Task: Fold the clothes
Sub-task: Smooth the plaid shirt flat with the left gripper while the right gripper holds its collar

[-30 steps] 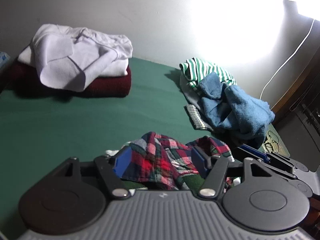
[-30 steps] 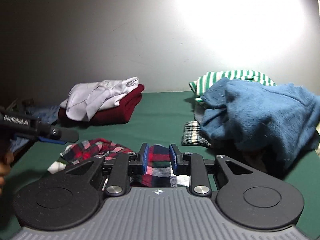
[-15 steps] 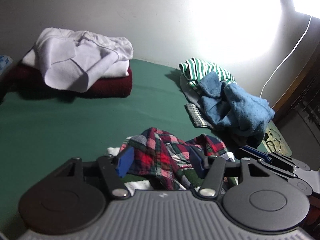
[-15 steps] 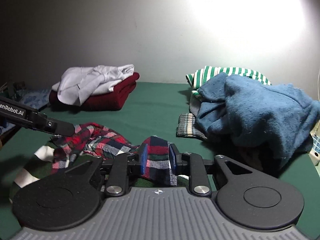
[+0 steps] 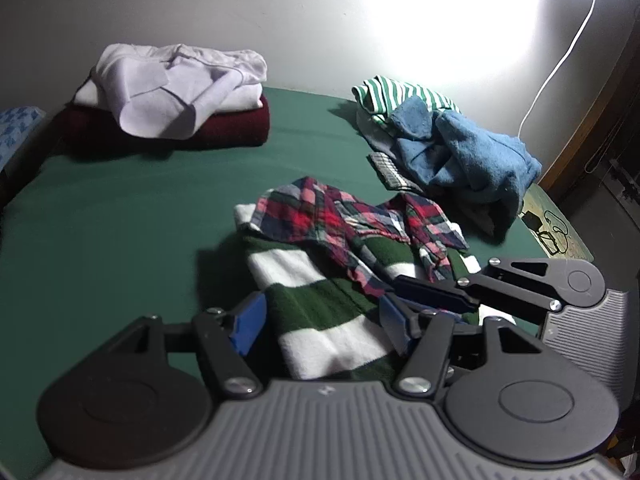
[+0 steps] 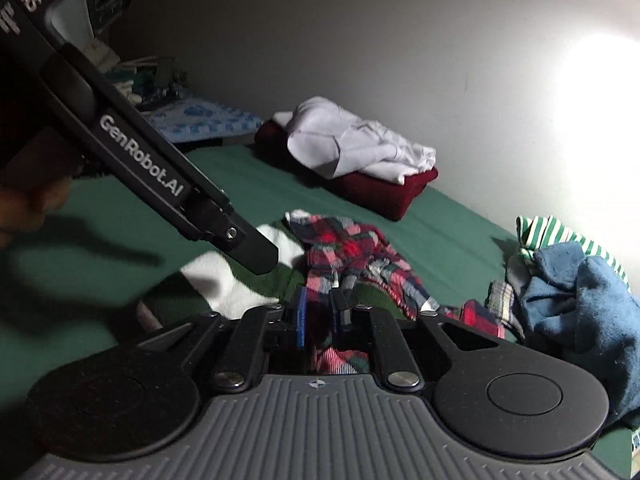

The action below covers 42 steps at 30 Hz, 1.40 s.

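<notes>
- Plaid flannel, soft and limp: in the left wrist view the plaid shirt (image 5: 352, 228) lies ahead of the left gripper (image 5: 324, 322), whose jaws stand apart over the striped garment (image 5: 320, 304).
- In the right wrist view the right gripper (image 6: 320, 312) has just been closing; its jaws are clamped on a shirt fold. Grip at hems.

Shirt (image 5: 352, 224) on sweater (image 5: 316, 300) (crumpled)

A home bedroom: a green-sheeted bed (image 5: 120, 208) against a plain wall (image 5: 240, 8), heaped with clothes (image 5: 460, 148).
</notes>
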Each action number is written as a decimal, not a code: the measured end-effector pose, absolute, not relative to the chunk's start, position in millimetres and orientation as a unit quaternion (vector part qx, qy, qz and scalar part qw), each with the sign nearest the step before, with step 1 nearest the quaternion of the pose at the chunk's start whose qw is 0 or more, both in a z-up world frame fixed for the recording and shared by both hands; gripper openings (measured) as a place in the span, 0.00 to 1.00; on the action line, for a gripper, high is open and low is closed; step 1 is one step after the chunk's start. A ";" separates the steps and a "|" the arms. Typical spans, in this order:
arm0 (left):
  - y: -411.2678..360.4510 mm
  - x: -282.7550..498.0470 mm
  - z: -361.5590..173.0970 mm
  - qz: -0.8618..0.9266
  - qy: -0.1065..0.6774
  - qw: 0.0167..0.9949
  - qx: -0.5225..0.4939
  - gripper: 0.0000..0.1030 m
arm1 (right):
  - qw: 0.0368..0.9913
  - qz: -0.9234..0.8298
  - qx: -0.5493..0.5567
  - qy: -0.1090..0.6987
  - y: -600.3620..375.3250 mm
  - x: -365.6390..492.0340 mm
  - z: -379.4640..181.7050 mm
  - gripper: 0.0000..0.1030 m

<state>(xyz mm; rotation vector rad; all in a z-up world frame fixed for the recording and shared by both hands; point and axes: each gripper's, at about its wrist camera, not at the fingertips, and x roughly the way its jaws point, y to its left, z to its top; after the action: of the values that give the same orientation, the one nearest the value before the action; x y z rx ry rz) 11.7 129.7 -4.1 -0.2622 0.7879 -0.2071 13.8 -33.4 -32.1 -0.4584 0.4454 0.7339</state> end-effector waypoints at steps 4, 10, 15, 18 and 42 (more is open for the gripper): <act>115.3 17.0 -9.7 -0.109 0.388 0.910 -0.100 0.60 | 0.896 0.334 -0.194 0.220 -44.5 20.2 -28.8 0.01; 116.0 24.6 -22.8 -0.113 0.400 0.904 -0.098 0.69 | 0.911 0.289 -0.154 0.251 -60.6 31.5 -33.1 0.00; 128.4 23.7 -20.4 -0.124 0.398 0.900 -0.126 0.66 | 0.915 0.330 -0.091 0.214 -75.7 22.4 -15.4 0.08; 133.1 22.2 -13.9 -0.126 0.391 0.902 -0.131 0.65 | 0.899 0.357 -0.122 0.222 -62.4 19.5 -18.0 0.22; 116.9 81.6 -20.6 -0.204 0.390 0.873 -0.209 0.69 | 0.926 0.286 -0.134 0.207 -64.9 24.9 -32.8 0.09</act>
<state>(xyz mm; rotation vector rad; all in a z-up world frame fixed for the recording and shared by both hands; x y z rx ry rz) 81.6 116.9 -20.6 -0.4357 0.8157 -0.4261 24.9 -64.9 -32.8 -0.2739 0.4239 0.5869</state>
